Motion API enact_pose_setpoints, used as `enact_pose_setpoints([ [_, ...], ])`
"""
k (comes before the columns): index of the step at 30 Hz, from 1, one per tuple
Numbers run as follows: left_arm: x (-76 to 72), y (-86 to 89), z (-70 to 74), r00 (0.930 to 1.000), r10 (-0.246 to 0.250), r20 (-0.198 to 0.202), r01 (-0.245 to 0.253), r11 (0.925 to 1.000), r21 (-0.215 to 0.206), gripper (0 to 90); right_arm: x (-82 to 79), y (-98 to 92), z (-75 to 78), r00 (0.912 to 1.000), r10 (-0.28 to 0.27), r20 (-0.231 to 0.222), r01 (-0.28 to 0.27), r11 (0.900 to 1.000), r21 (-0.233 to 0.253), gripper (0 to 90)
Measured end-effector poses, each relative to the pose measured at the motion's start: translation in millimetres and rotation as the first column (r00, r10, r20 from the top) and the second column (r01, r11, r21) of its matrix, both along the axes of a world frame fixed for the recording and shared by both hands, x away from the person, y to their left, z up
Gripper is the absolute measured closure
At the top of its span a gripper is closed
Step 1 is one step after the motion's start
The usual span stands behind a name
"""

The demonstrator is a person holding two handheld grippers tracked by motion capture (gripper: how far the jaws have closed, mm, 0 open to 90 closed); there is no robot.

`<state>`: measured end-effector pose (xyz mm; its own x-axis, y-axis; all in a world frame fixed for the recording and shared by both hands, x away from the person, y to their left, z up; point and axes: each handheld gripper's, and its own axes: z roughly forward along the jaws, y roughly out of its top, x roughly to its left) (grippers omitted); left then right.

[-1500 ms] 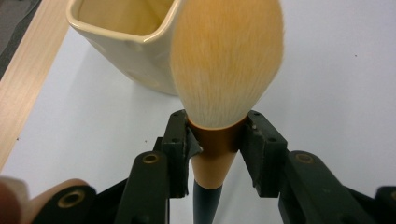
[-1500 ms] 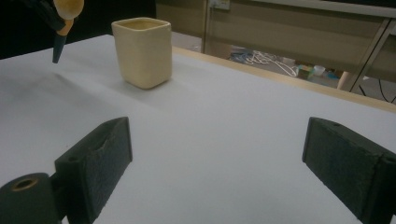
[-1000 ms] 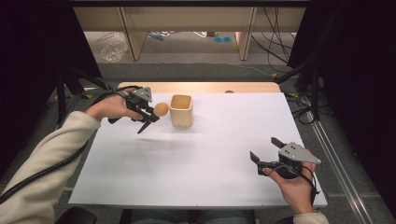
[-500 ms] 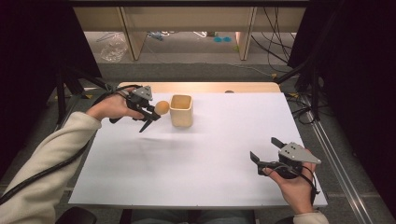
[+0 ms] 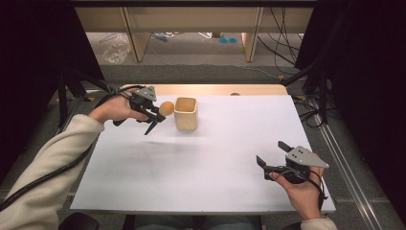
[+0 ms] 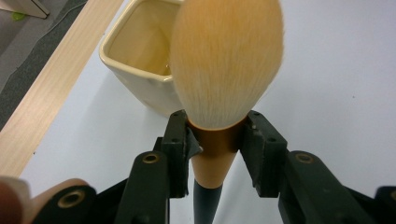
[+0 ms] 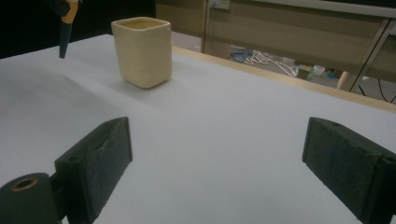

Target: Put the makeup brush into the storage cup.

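Between the left gripper's jaws sat the makeup brush, clamped at its ferrule, bristles up, just beside the cream square cup — a careless tilt could knock that cup over; the right gripper rested wide open, well apart

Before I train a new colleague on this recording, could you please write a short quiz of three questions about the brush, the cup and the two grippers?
1. True or false: the left gripper is closed on the makeup brush.
2. Which part of the brush do the jaws clamp? A) the bristles B) the copper ferrule C) the dark handle tip
3. Fill in: the right gripper is ____ and holds nothing.

Key
1. True; the brush is held in the air beside the cream square cup, bristle head towards it.
2. B
3. open, low over the white table.
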<state>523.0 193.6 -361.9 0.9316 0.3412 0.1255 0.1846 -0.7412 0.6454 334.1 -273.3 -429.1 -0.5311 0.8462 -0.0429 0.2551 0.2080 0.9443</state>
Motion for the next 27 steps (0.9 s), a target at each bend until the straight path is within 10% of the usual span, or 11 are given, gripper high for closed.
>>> enact_pose_setpoints([
  [27, 1.3, -2.7, 7.4, 0.9990, 0.045, 0.006, -0.045, 0.9977, -0.051, 64.6, 0.0, 0.3, -0.2, 1.0000, -0.001, -0.004, 0.001, 1.000, -0.004, 9.4],
])
